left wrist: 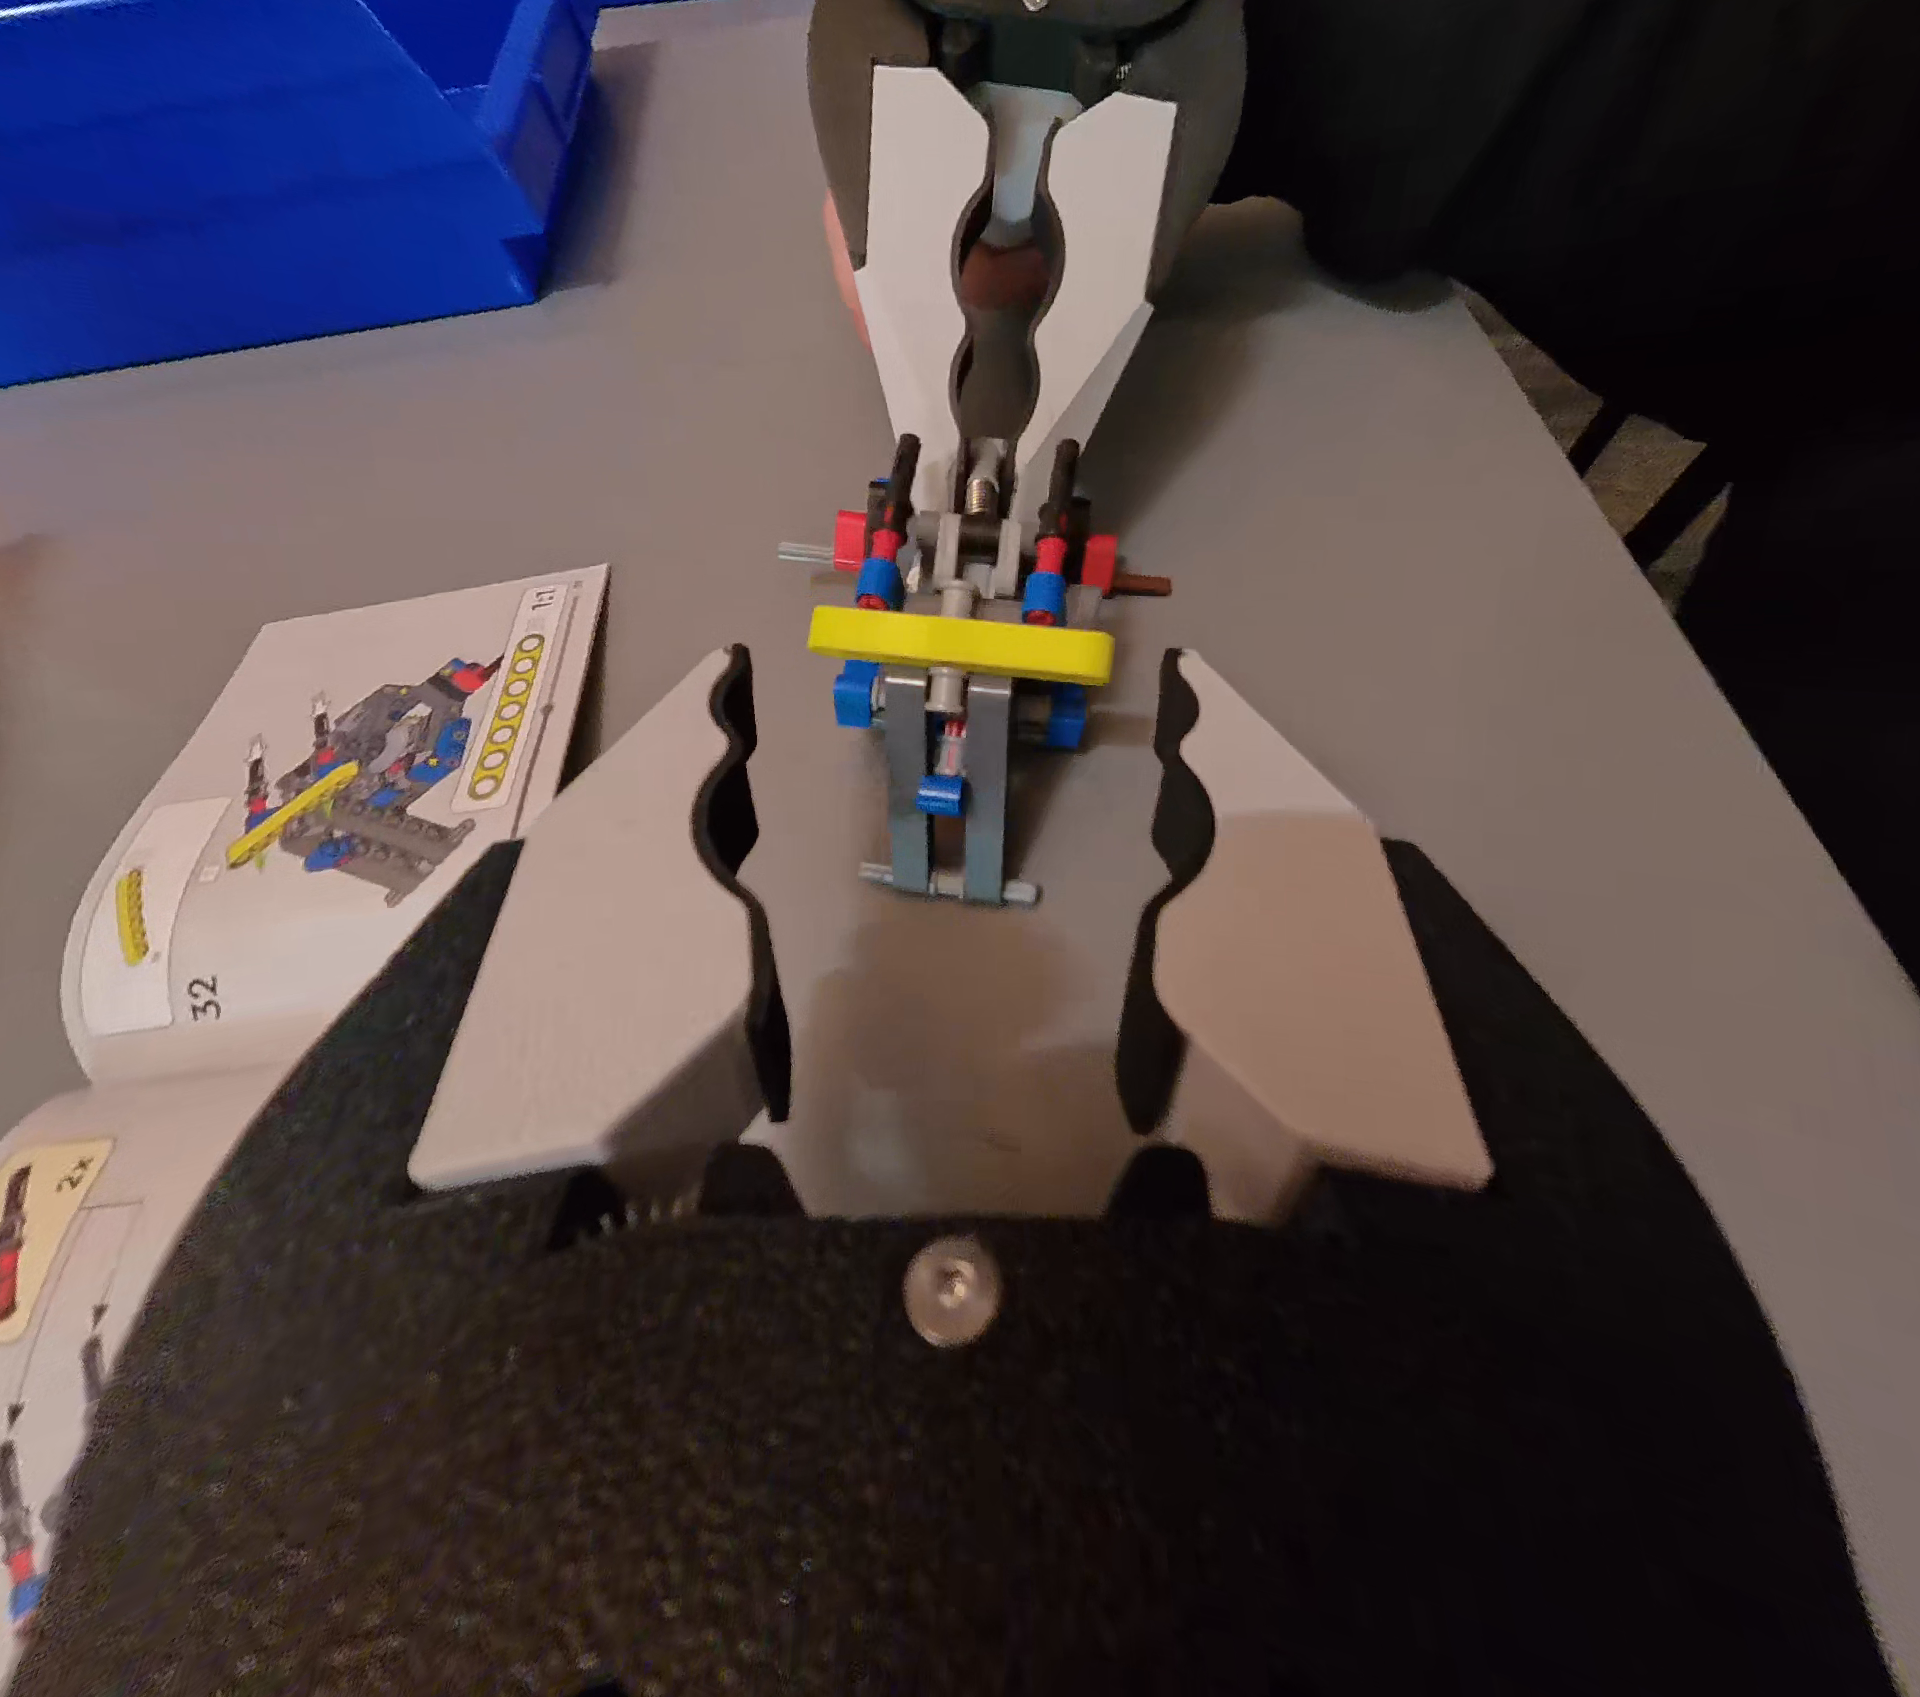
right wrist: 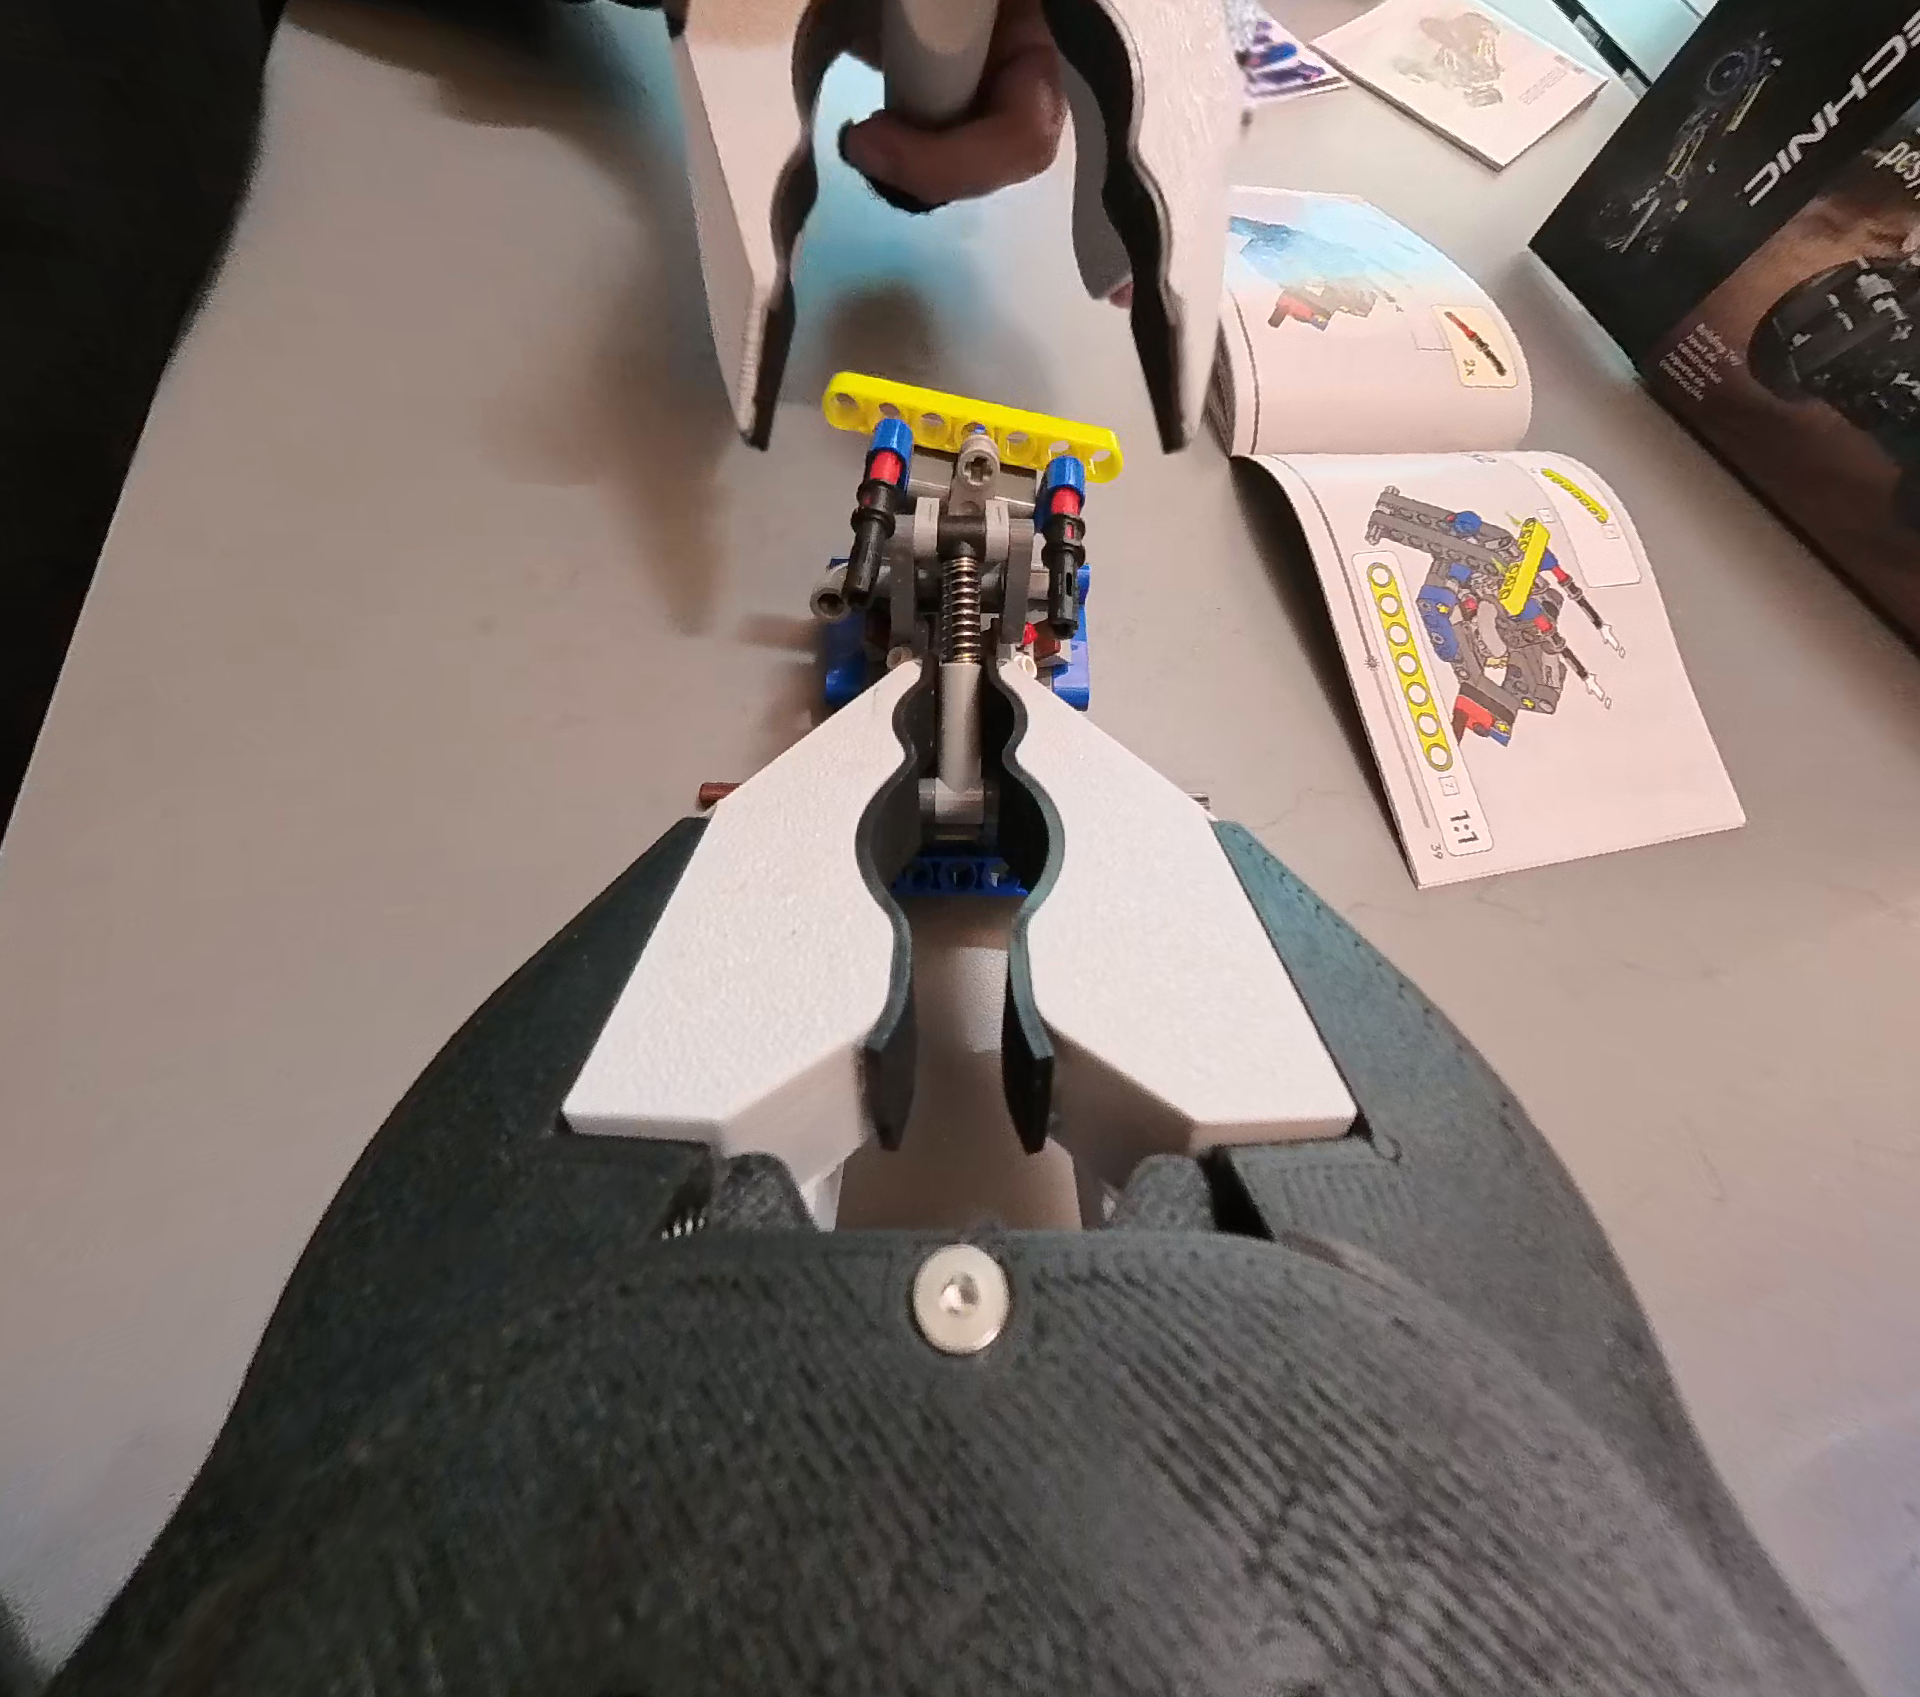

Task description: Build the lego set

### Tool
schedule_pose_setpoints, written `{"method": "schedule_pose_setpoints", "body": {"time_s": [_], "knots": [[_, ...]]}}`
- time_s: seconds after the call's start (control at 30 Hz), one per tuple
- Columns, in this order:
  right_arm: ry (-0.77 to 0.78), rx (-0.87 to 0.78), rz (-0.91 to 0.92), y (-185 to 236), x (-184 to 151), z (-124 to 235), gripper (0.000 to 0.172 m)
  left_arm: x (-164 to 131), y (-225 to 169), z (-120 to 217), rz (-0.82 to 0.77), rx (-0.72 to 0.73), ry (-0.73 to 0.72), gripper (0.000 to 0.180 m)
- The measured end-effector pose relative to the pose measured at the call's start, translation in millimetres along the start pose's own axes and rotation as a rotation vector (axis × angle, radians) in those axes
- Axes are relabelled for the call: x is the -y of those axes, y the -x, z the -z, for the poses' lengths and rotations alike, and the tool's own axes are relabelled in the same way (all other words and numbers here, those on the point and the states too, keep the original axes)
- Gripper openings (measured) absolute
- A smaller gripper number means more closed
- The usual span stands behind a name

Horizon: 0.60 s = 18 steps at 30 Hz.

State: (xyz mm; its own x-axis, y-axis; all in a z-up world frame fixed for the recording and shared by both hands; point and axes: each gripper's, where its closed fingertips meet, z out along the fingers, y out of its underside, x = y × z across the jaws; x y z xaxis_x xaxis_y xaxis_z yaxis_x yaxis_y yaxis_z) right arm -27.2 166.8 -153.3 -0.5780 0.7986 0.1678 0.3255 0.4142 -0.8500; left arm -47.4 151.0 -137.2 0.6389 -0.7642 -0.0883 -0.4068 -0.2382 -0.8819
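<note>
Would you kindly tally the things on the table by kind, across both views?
Claws: 2 (left, right)
Brick model: 1
Blue bins: 2
Open instruction booklet: 1
Small leaflet: 1
Dark box: 1
Total: 8

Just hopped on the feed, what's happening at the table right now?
A person works two handheld grippers over a small brick-built model on the grey table. The right gripper is closed on the model's grey spring shock. The left gripper is open, its fingers either side of the yellow beam without touching. An open instruction booklet lies beside it.
</note>
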Motion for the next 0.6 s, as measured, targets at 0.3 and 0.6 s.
{"method": "schedule_pose_setpoints", "body": {"time_s": [0.3, 0.6], "knots": [[-0.020, 0.019, -0.004, 1.8, 2.6, 2.1, 0.005, 3.6, -1.7, -6.8, -0.016, -0.032, 0.000, 0.059], [-0.053, -0.001, -0.009, -1.3, 6.5, 5.7, 0.009, 1.5, -2.5, -8.0, -0.019, -0.029, 0.008, 0.058]]}}
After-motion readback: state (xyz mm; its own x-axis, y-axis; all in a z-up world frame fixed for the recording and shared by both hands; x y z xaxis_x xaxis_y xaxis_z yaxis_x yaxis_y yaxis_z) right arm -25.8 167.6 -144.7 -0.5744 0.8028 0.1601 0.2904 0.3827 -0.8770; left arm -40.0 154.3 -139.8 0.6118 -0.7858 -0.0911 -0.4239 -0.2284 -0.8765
